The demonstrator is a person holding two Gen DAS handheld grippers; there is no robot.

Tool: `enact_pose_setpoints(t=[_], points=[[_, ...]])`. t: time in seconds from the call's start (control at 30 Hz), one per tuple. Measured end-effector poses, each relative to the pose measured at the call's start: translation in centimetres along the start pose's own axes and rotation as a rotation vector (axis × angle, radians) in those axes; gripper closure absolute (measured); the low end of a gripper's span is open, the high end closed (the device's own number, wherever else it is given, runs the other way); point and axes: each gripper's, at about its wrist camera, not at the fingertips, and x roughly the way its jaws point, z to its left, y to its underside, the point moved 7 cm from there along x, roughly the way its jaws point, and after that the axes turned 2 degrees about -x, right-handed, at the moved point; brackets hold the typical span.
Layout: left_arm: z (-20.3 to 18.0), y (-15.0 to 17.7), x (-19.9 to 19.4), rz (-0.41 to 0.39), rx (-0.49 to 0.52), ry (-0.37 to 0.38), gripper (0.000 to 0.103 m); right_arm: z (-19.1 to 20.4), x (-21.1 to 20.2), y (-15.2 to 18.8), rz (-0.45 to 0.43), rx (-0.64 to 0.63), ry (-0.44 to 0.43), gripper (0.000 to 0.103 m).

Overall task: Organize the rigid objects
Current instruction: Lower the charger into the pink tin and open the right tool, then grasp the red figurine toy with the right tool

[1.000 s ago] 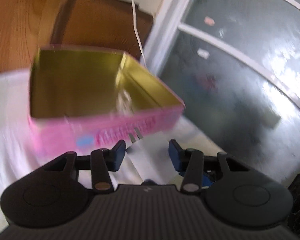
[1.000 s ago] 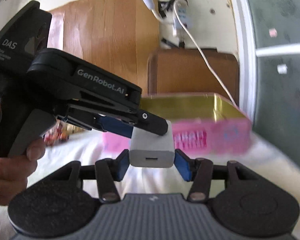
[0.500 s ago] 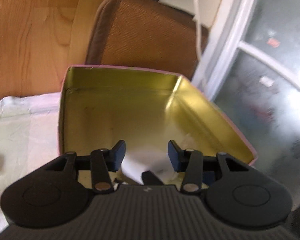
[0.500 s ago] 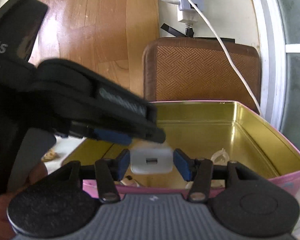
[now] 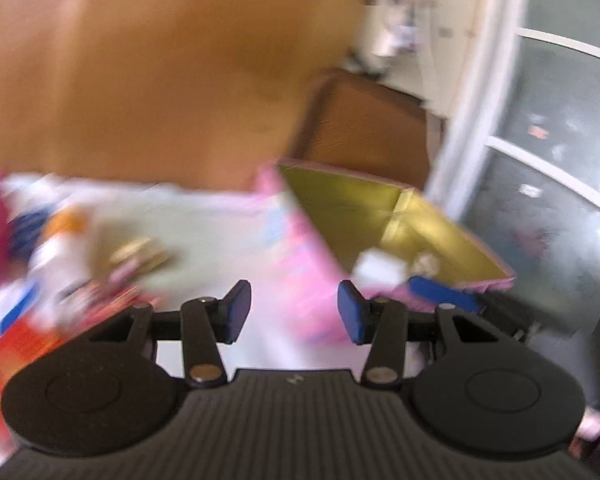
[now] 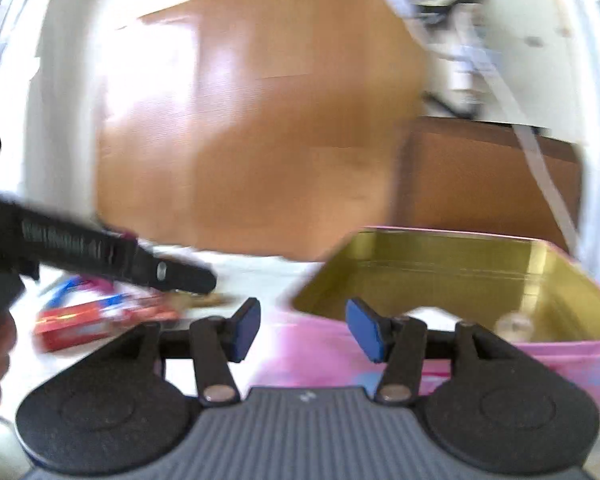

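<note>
A pink tin with a gold inside stands open on the white cloth, right of centre in both views. A white charger block lies inside it near the front wall. My left gripper is open and empty, in front of the tin's left corner. My right gripper holds nothing; its jaws are closing a little, just before the tin's near wall. Its blue finger shows in the left wrist view. The left gripper's black finger reaches in from the left. Both views are blurred.
Left of the tin lie a red packet, a white bottle with an orange cap and small blurred items. A brown chair back stands behind the tin, crossed by a white cable. A window is at the right.
The right gripper let go of the white charger, which now lies in the tin, and drew back. Both grippers swung left, and the tin slid to the right of each view.
</note>
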Motion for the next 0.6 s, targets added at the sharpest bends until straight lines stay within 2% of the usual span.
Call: enact_pose_setpoints(t=[0.03,0.1,0.17,0.23,0.33,0.37,0.47,0.57,0.6], points=[[1.8,1.0,-0.5,0.016,-0.023,-0.053,0.054,1.4,0.5,-0.3,0.014,-0.021,-0.035,0.059],[5.1,2.7,-1.2,0.063,-0.099,-0.141,0.055,4.1,2.0,-0.8,0.044,-0.061,-0.094,0.073],[7.6,3.9,-1.4,0.107,-0.18,-0.189,0.055,6.4,4.0,-1.4,0.073,-0.072,-0.147,0.075],[8.9,4.1,-1.9,0.093,-0.216,-0.202,0.06,8.4,6.4,-2.0,0.101,-0.063,-0.185,0.075],[9.4,4.2,-1.8,0.063,-0.2,-0.22,0.06,10.5,10.0,-2.4,0.161,-0.038,-0.213,0.074],[9.5,4.3,-1.8,0.05,-0.195,-0.218,0.06,10.9,11.4,-2.3,0.185,-0.041,-0.205,0.07],[9.3,4.2,-1.6,0.047,-0.165,-0.233,0.06,12.0,14.8,-0.9,0.283,-0.028,-0.224,0.066],[9.6,4.3,-2.1,0.045,-0.149,-0.233,0.06,11.6,15.9,-0.6,0.287,0.012,-0.2,0.077],[9.8,4.3,-2.4,0.042,-0.156,-0.226,0.06,11.0,15.4,-0.3,0.293,0.039,-0.197,0.078]])
